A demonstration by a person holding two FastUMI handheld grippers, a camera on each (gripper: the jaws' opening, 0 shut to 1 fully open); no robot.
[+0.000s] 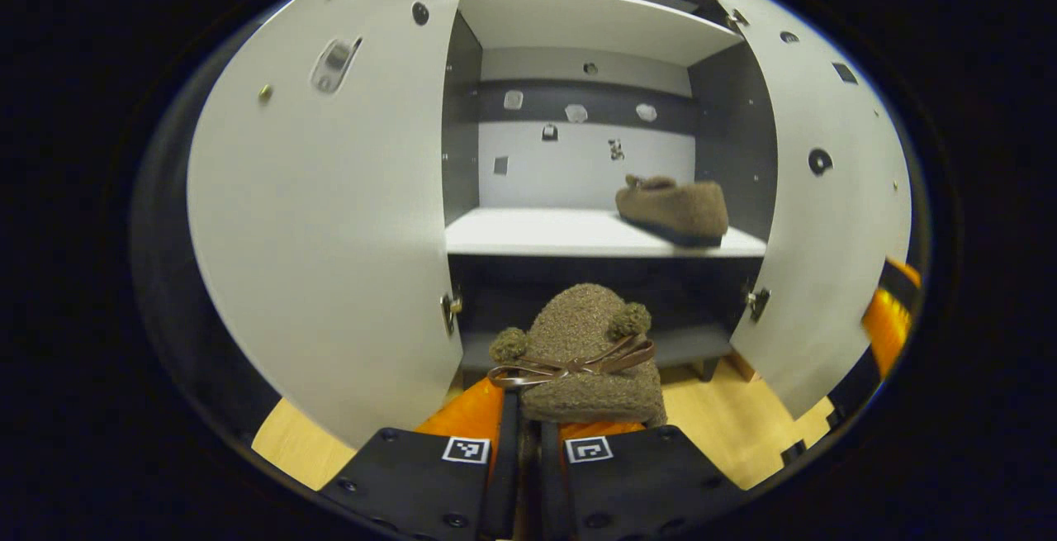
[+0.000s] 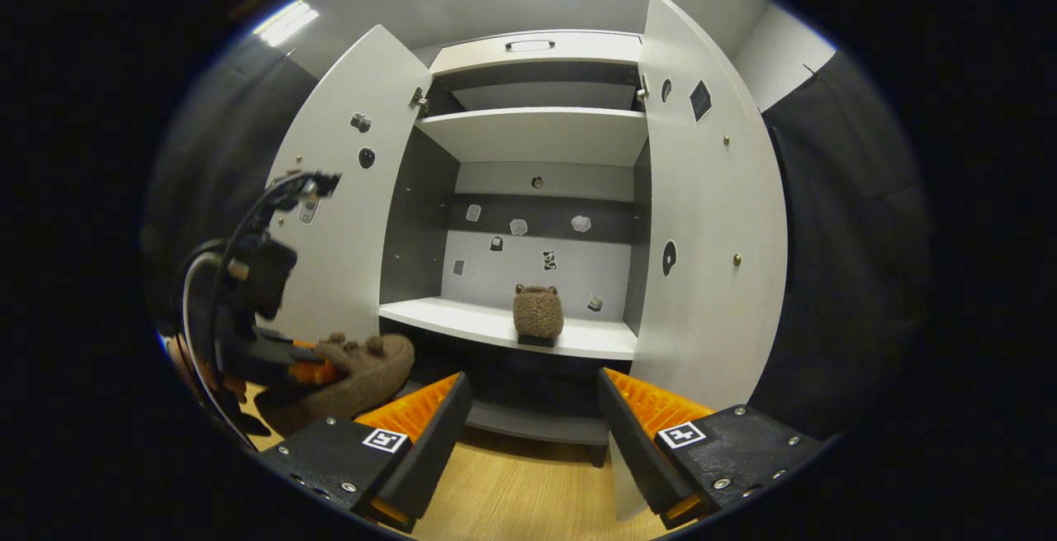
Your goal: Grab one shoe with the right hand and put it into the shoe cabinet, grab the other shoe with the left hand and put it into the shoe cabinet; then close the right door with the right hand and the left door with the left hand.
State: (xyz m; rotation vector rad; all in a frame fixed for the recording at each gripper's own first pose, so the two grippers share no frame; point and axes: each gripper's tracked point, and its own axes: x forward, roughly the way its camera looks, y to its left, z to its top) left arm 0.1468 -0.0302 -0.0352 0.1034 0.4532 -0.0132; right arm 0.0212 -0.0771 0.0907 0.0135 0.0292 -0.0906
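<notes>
My left gripper is clamped on a fuzzy brown slipper with a ribbon bow, held before the open white shoe cabinet. Its twin slipper already sits on the shelf. Next: carry mine in. My right gripper, seen in its own view, gapes empty.
</notes>
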